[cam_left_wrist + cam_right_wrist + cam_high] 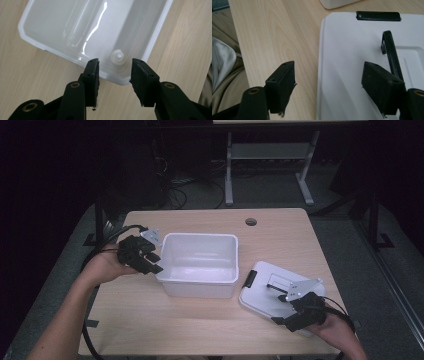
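Looking along the left gripper [113, 72], its jaws stand apart over the near rim of the clear bin [50, 53], with a small round cap [117, 56] inside just beyond them. Along the right gripper [328, 82], open jaws straddle the white lid's [352, 62] edge, its black handle [390, 55] beside one jaw.

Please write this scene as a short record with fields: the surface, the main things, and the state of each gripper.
surface: wooden table
box: clear plastic box, lid off, mid-table
inside box: small round part on the bottom
lid: white lid with black handle, flat on the table, right of the box
left gripper: open, above the box rim, nothing between its jaws
right gripper: open, its jaws on either side of the lid edge, no grip
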Demonstrator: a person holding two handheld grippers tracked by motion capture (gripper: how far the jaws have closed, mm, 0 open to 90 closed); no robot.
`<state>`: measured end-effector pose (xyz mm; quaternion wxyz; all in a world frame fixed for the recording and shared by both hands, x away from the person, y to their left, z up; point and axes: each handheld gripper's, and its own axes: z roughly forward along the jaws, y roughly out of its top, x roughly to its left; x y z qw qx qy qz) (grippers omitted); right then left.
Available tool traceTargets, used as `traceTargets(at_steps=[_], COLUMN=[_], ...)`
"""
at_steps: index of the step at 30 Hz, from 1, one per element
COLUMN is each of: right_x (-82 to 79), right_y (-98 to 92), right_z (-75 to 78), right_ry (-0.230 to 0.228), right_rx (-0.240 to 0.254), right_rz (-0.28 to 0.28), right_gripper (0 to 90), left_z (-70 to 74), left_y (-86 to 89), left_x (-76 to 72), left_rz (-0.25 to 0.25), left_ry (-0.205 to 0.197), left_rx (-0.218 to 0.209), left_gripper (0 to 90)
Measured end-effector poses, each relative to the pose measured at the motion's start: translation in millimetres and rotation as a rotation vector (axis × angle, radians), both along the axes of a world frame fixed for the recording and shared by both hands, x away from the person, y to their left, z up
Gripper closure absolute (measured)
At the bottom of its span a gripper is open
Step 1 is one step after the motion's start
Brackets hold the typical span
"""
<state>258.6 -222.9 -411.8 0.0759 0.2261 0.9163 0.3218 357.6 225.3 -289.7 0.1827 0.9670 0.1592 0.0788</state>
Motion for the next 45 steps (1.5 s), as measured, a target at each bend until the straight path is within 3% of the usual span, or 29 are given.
traceTargets(at_steps=[9, 22, 36, 45], right_x=[-0.5, -2.2, -3.2, -3.3], right_y=[-1.2, -0.7, -3.5, -4.7], right_z=[0.0, 2.6, 4.4, 6.7], right_ry=[0.001, 0.001, -0.014, -0.022], right_rx=[0.012, 0.012, 0.007, 0.005], right_rz=[-0.008, -0.009, -0.016, -0.021], right_gripper=[26.5, 26.4, 26.4, 26.4], left_z=[15.0, 18.3, -2.5, -7.3], left_y=[11.9, 24.8, 39.0, 42.8], left_x=[-15.3, -38.0, -58.7, -69.8], left_rz=[0.009, 0.018, 0.038, 0.036], left_ry=[-0.029, -0.049, -0.051, -0.053], left_rx=[-0.008, -0.011, -0.034, -0.047], left_gripper=[58.2, 56.5, 54.7, 53.6])
